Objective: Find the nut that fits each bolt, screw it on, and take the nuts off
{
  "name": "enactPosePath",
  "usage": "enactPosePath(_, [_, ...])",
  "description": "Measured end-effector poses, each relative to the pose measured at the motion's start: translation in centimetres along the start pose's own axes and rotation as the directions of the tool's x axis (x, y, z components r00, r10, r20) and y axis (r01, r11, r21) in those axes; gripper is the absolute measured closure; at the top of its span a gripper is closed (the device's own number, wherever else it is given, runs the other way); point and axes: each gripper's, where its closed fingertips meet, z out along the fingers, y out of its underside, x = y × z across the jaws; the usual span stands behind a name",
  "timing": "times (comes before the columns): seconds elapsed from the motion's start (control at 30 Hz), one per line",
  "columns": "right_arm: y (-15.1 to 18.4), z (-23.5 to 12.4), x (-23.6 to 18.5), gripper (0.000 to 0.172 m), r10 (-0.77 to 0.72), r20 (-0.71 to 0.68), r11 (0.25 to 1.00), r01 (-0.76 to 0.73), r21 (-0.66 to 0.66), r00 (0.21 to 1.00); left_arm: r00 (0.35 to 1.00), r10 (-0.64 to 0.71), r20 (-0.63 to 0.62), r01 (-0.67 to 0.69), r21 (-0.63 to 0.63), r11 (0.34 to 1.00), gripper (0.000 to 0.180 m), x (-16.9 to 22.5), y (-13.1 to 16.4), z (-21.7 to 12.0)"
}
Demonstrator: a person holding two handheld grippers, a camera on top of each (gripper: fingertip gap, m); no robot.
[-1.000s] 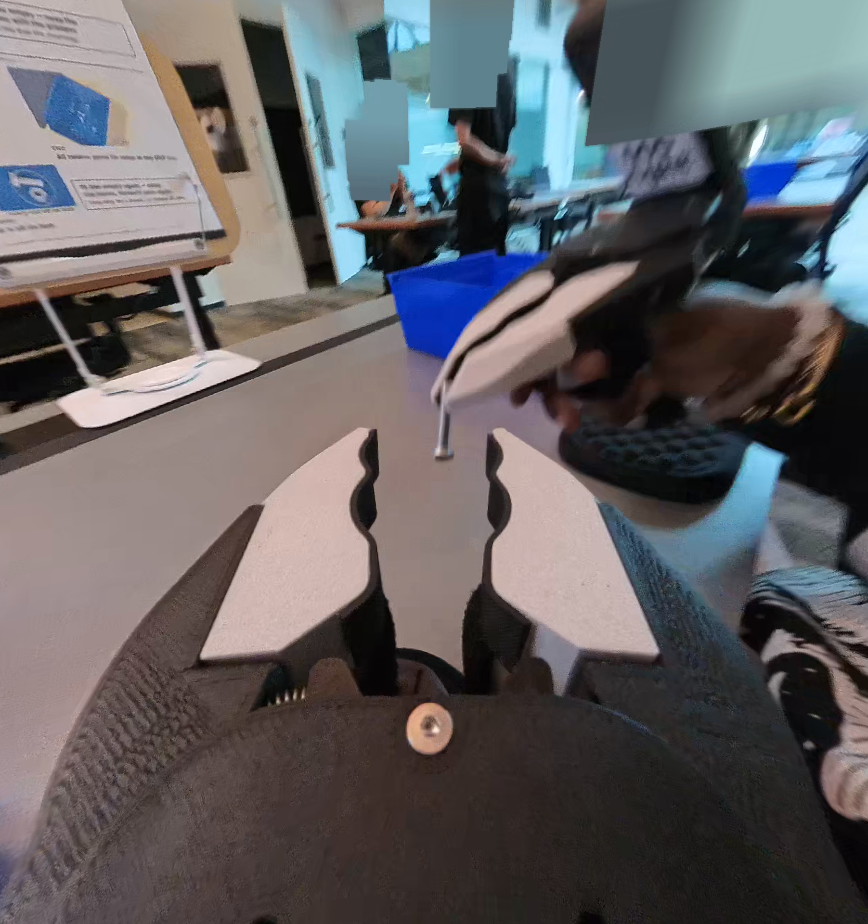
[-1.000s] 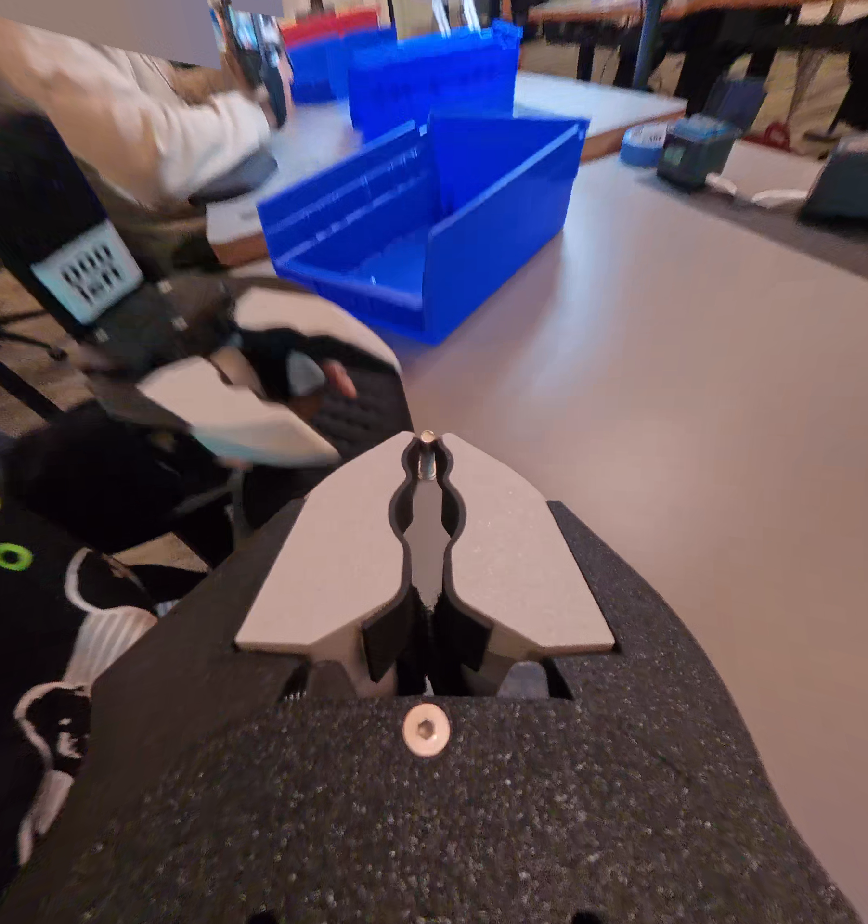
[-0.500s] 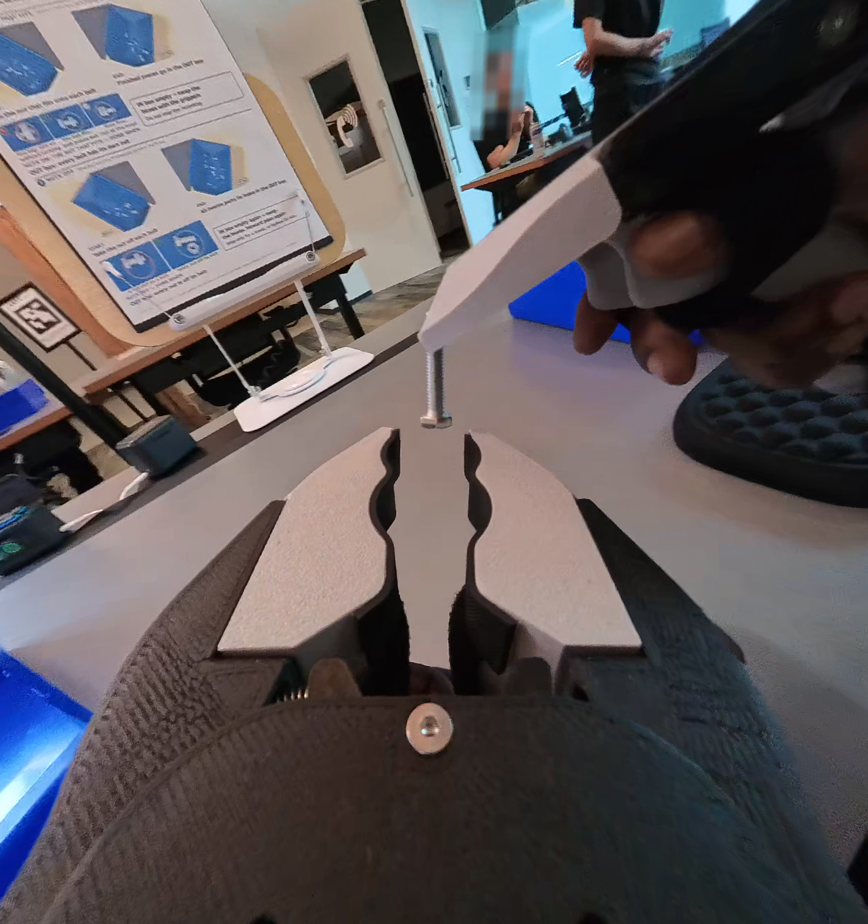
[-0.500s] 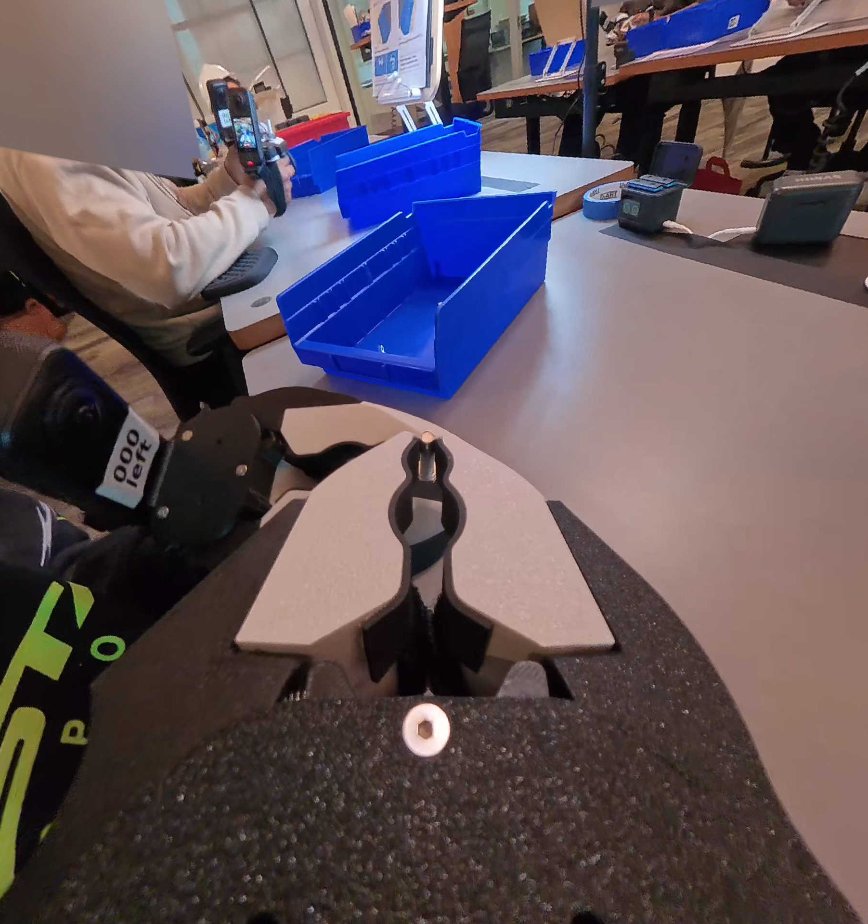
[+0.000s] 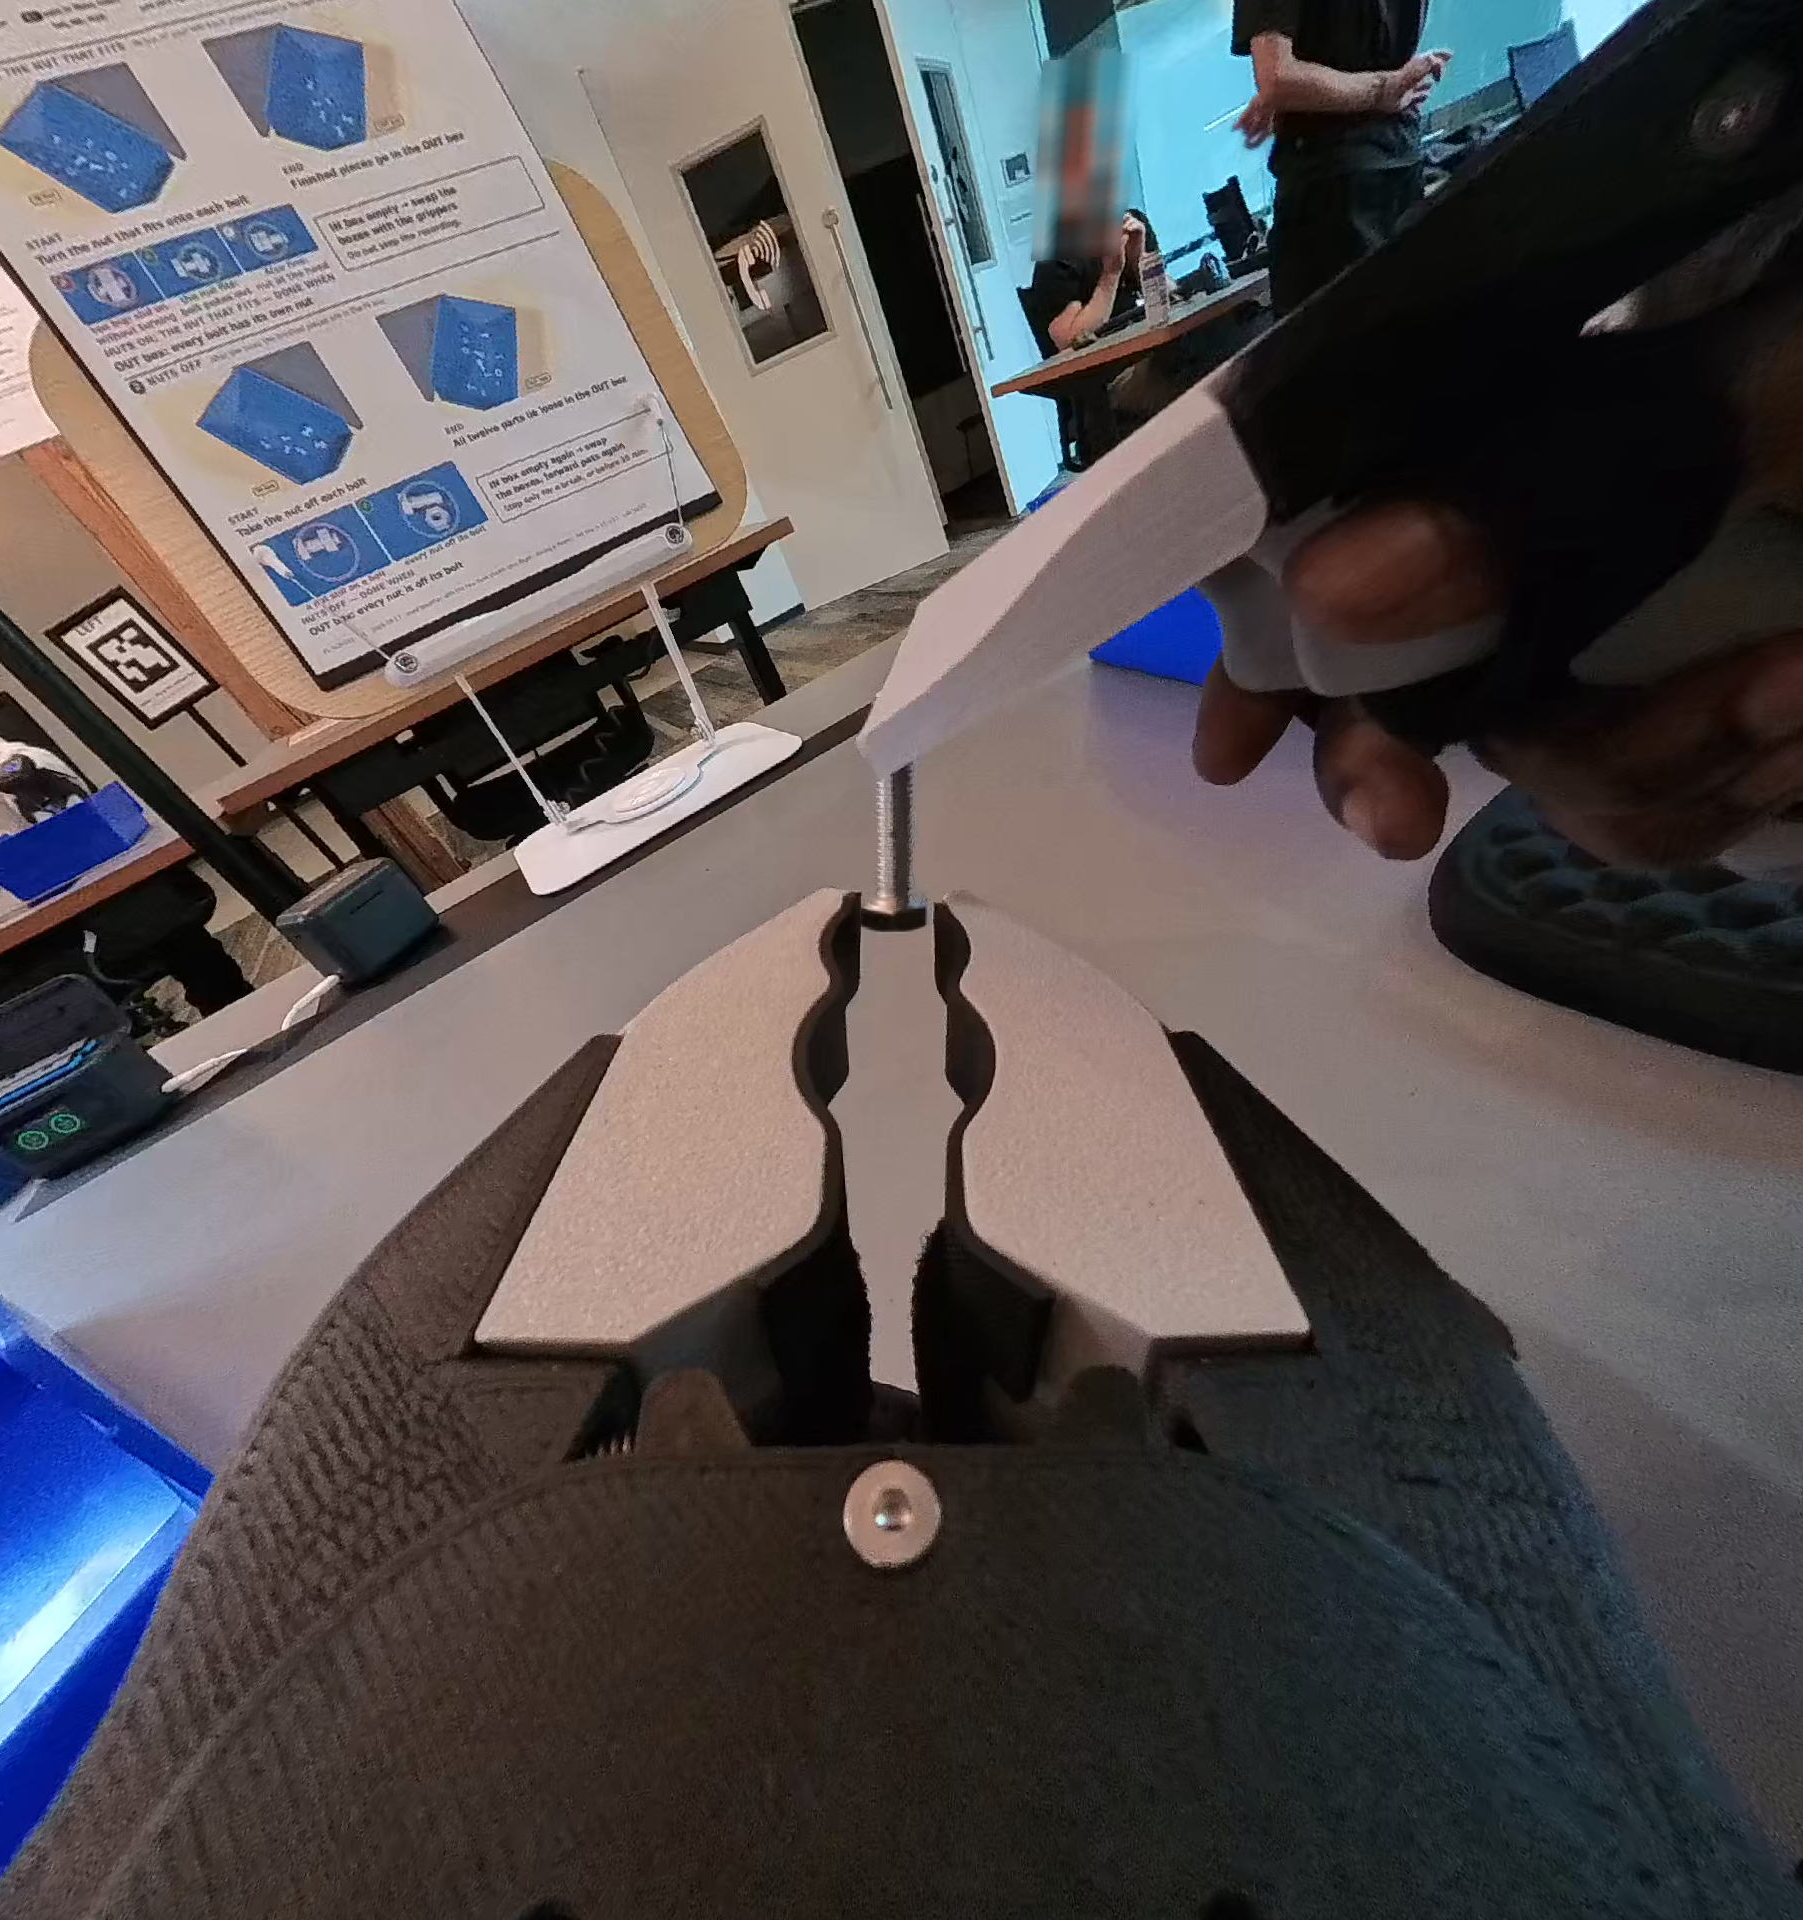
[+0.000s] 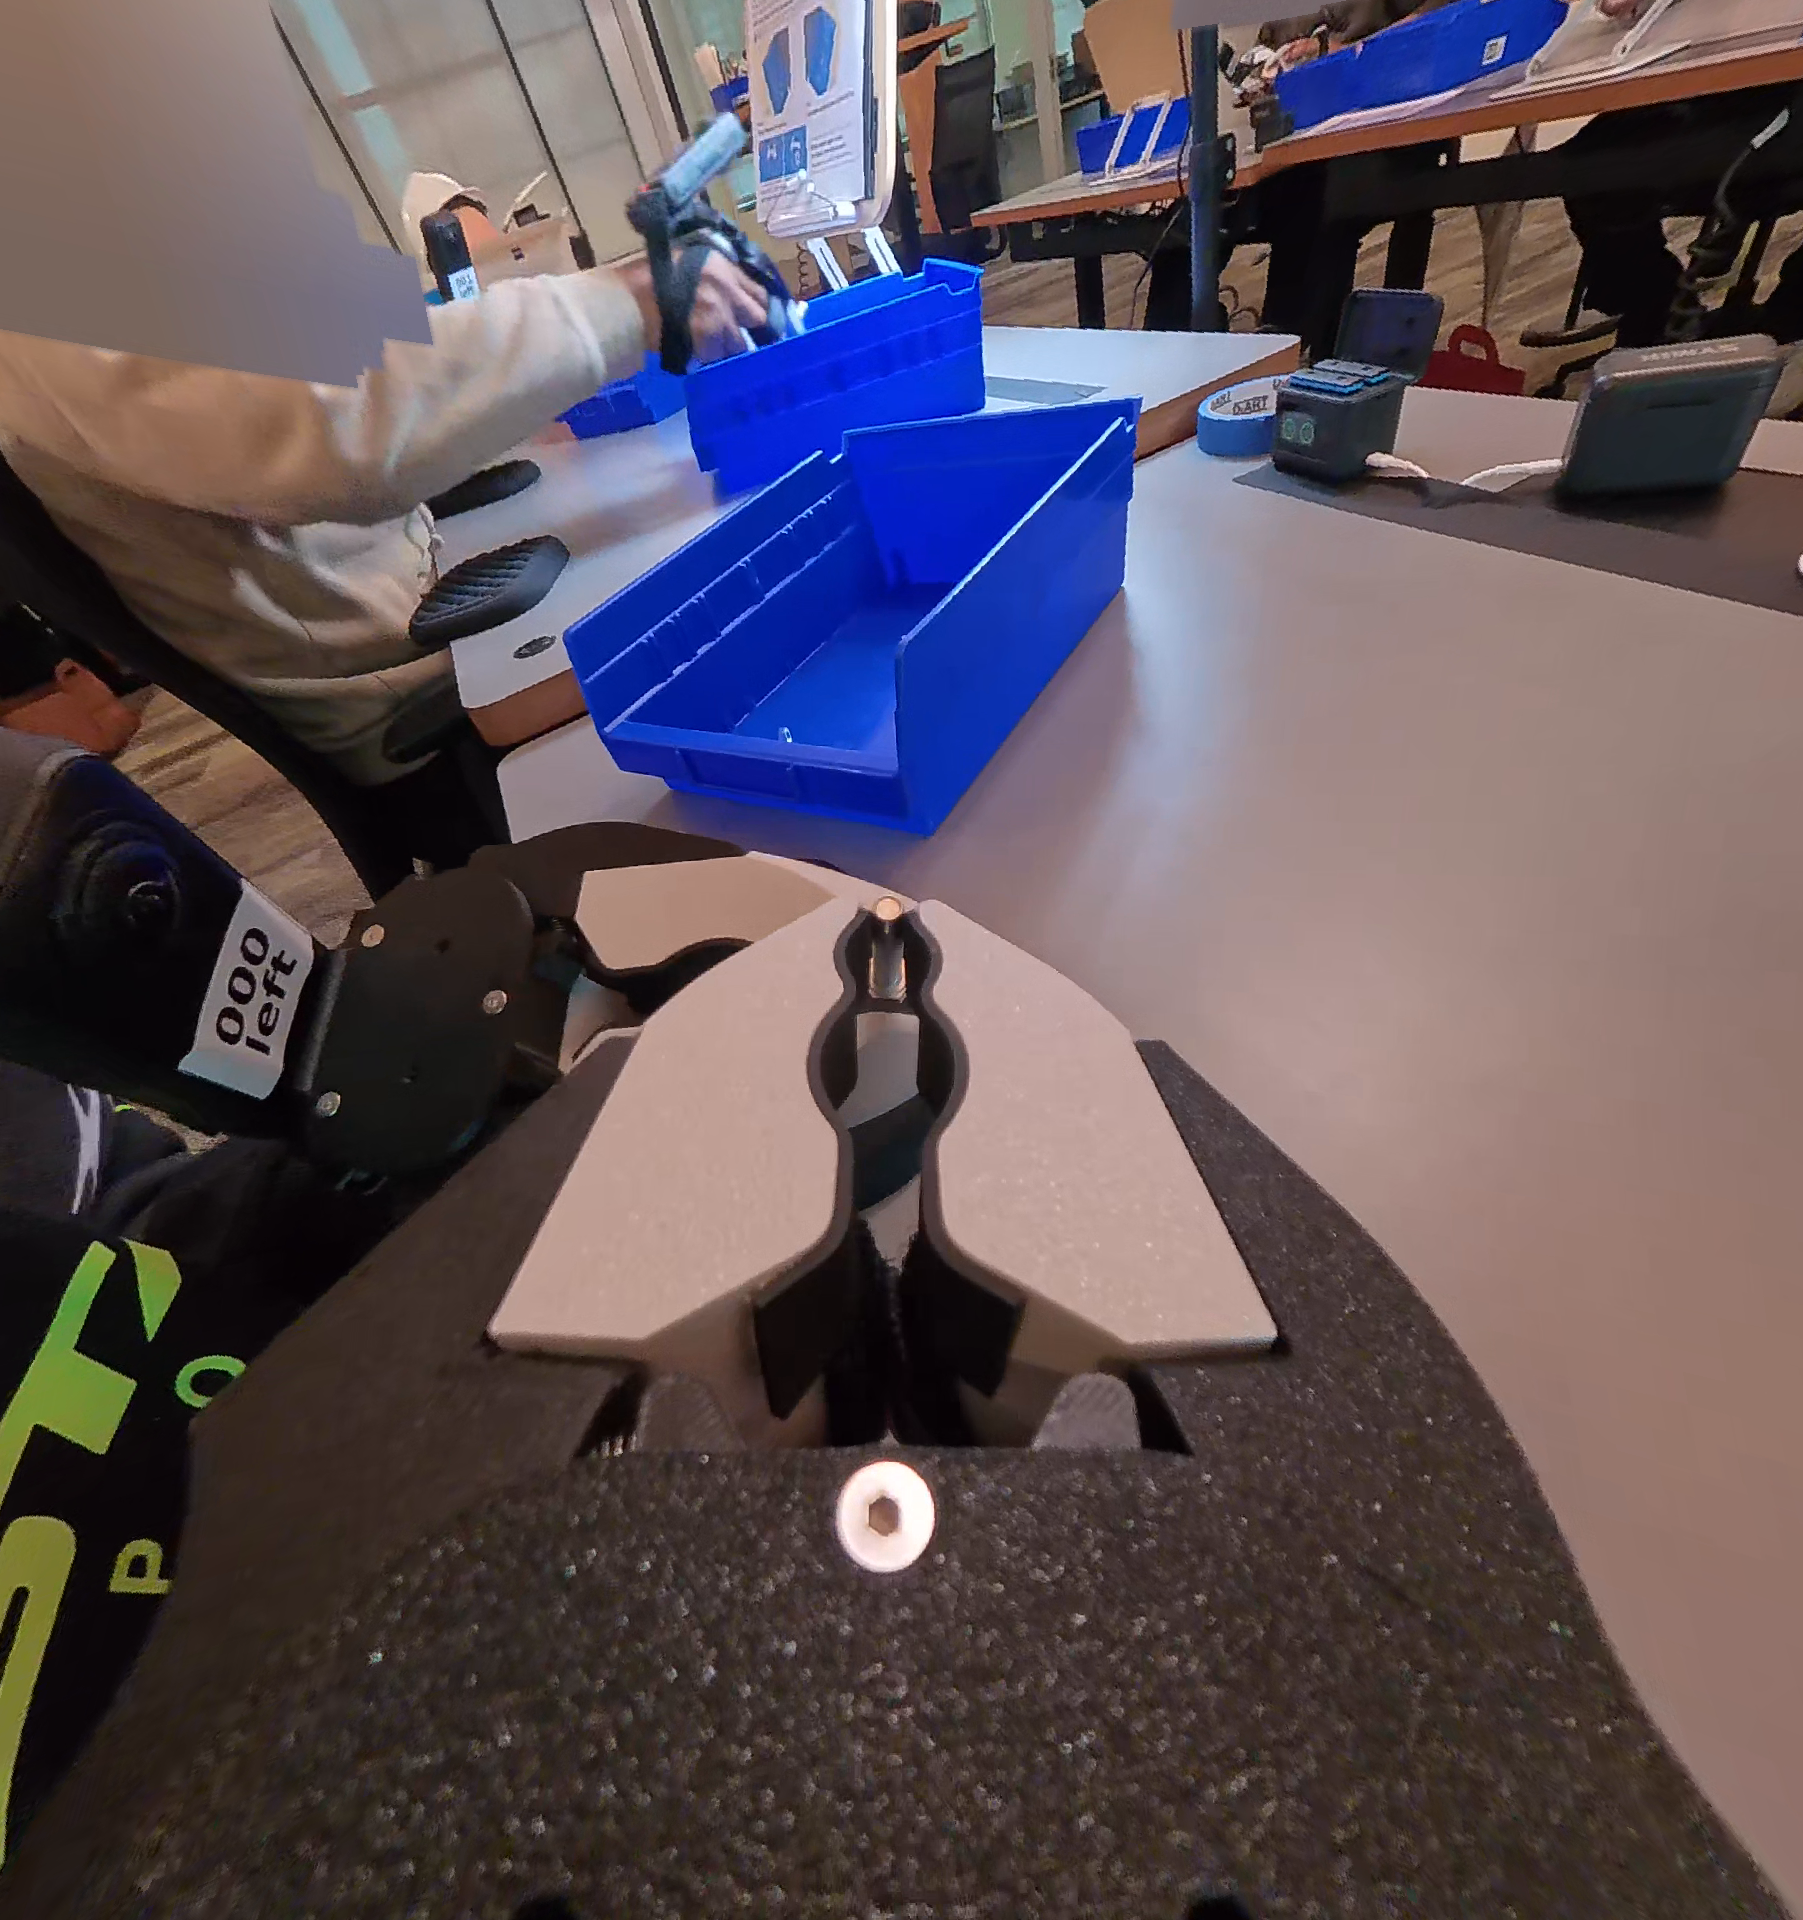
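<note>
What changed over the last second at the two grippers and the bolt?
The left gripper moved up under the hanging bolt and narrowed its jaws, which now close around the bolt's head at the fingertips. The right gripper kept its clamp on the bolt's threaded end throughout. The blue bin stayed put on the table.

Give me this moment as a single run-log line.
right claw: gripping small silver threaded bolt, hanging down | left claw: tips at its hex end, contact unclear | blue plastic bin: on grey table
</note>
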Motion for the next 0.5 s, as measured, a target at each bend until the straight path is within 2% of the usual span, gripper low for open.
enactPosePath(0.3, [0.0, -0.2, 0.0, 0.166, -0.015, 0.016, 1.0, 0.015, -0.006, 1.0, 0.999, -0.02, -0.041, 0.02, 0.01, 1.0, 0.17, 0.3, 0.0, 0.0])
enactPosePath(0.37, [-0.1, -1.0, 0.2, 0.151, -0.054, 0.041, 0.998, 0.055, -0.021, 0.998, 0.989, -0.108, -0.101, 0.111, 0.027, 0.993, 0.171, 0.3, -0.1, -0.2])
enactPosePath(0.43, [1.0, -2.1, 0.9, 0.142, -0.136, 0.081, 0.983, 0.144, -0.111, 0.987, 0.962, -0.207, -0.178, 0.219, 0.05, 0.974, 0.171, 0.1, -0.2, -0.6])
enactPosePath(0.5, [4.0, -3.0, 1.9, 0.142, -0.238, 0.17, 0.916, 0.279, -0.287, 0.956, 0.923, -0.292, -0.25, 0.319, 0.071, 0.945, 0.171, -0.2, -0.3, -1.1])
